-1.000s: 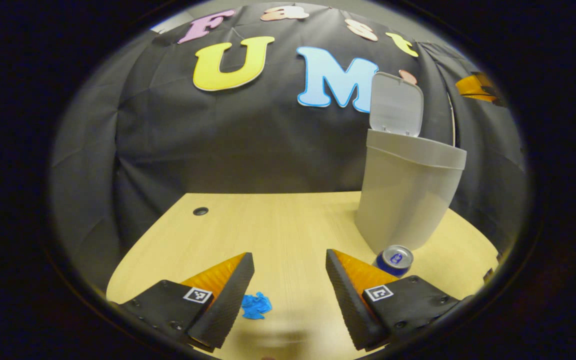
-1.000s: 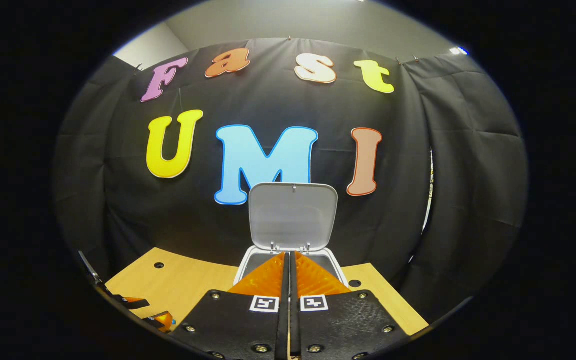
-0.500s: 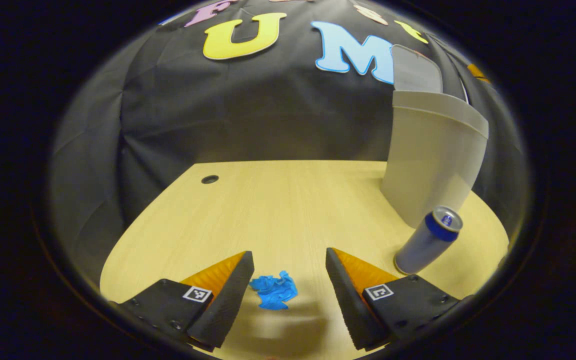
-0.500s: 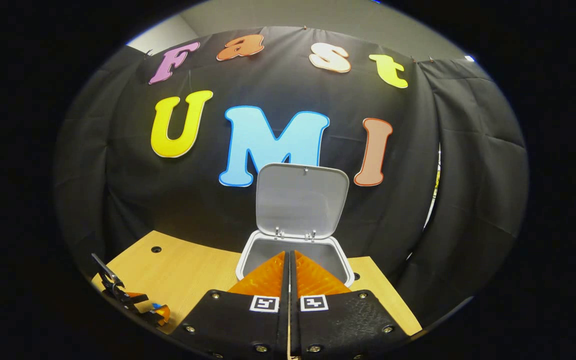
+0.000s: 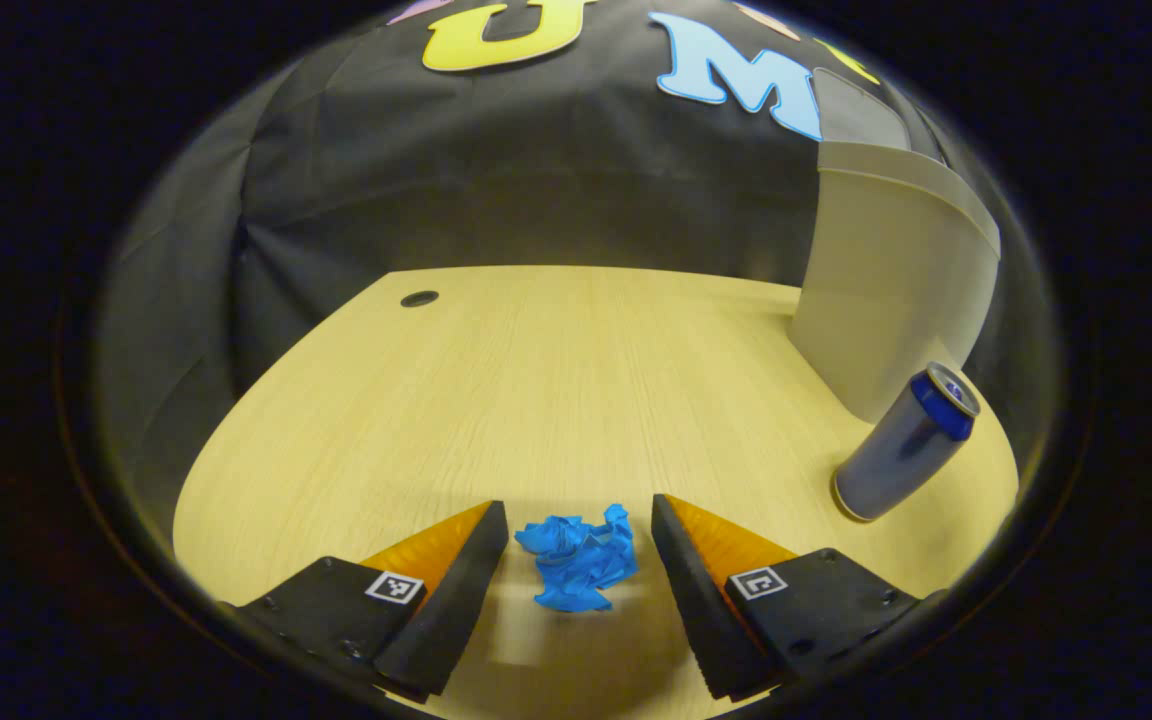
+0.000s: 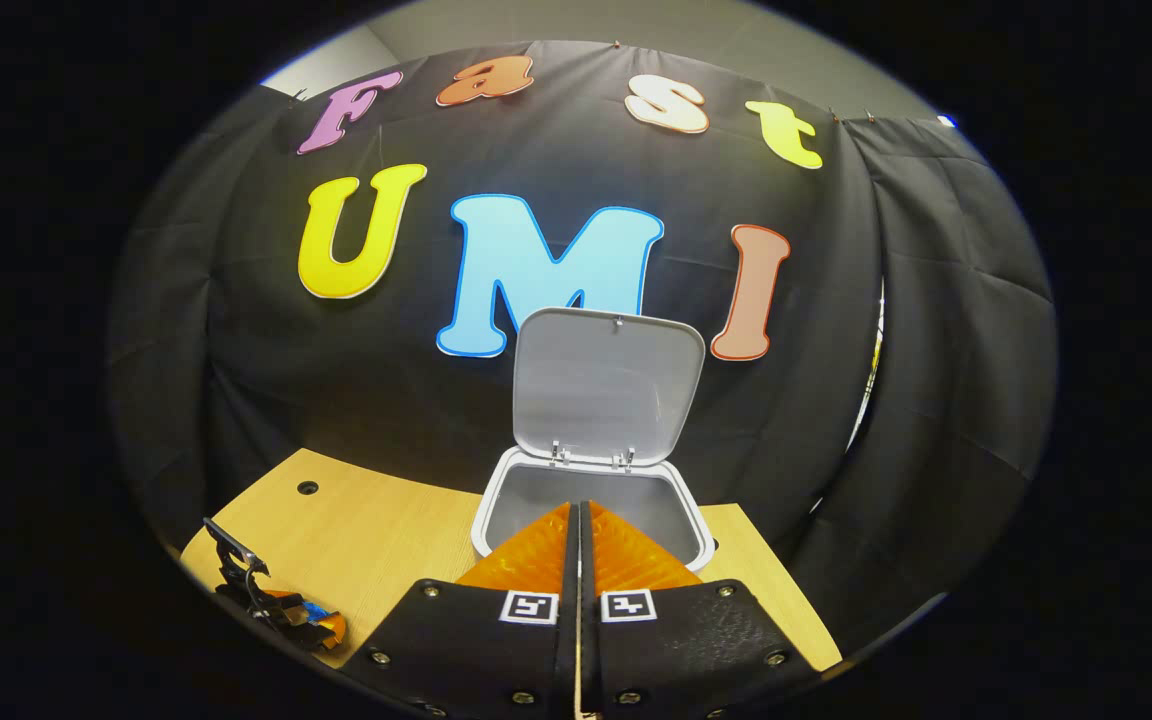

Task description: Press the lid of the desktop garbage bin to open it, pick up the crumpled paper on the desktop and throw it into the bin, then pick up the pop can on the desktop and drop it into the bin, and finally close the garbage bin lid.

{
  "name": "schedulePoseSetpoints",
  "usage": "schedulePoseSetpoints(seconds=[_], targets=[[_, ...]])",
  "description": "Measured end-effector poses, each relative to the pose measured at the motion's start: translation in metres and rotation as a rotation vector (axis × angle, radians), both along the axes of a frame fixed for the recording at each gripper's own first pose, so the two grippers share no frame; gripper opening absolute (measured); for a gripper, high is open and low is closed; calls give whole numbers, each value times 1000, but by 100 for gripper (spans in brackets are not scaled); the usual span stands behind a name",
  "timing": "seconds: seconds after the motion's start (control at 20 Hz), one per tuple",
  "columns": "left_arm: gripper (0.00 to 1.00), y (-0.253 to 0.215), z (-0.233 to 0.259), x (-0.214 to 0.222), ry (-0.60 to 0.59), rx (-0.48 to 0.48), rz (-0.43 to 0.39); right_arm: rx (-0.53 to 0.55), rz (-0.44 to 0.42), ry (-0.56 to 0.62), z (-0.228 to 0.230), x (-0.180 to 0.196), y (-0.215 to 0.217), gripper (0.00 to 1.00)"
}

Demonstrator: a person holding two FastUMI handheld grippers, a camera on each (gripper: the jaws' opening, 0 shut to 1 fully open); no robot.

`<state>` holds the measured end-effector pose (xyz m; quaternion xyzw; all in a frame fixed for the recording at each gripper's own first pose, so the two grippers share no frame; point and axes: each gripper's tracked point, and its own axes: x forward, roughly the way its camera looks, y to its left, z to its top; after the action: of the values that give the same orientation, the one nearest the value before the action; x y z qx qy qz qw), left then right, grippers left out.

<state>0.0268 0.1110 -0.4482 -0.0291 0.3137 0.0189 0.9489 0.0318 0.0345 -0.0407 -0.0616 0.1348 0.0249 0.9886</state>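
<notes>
Two views are given of one wooden desk (image 5: pixel 556 380). The garbage bin (image 6: pixel 591 495) is seen standing on it with its lid (image 6: pixel 606 385) raised upright; the part of its inside that shows holds nothing. A pop can (image 5: pixel 904 445) is stood upright just beside the bin's wall. The crumpled paper (image 5: pixel 581 555) is left lying on the desk between the widely parted fingers of the left gripper (image 5: pixel 576 560), untouched. The fingers of the right gripper (image 6: pixel 579 545) are pressed together above the bin's opening, holding nothing.
</notes>
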Motion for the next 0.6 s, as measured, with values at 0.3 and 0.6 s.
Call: schedulePoseSetpoints(seconds=[0.3,0.6], targets=[[94,11,-5,-3,13,33,35,-10,-5,19,-5,1,-1,1],[53,16,-5,-2,15,53,47,-14,18,28,-8,2,7,1]])
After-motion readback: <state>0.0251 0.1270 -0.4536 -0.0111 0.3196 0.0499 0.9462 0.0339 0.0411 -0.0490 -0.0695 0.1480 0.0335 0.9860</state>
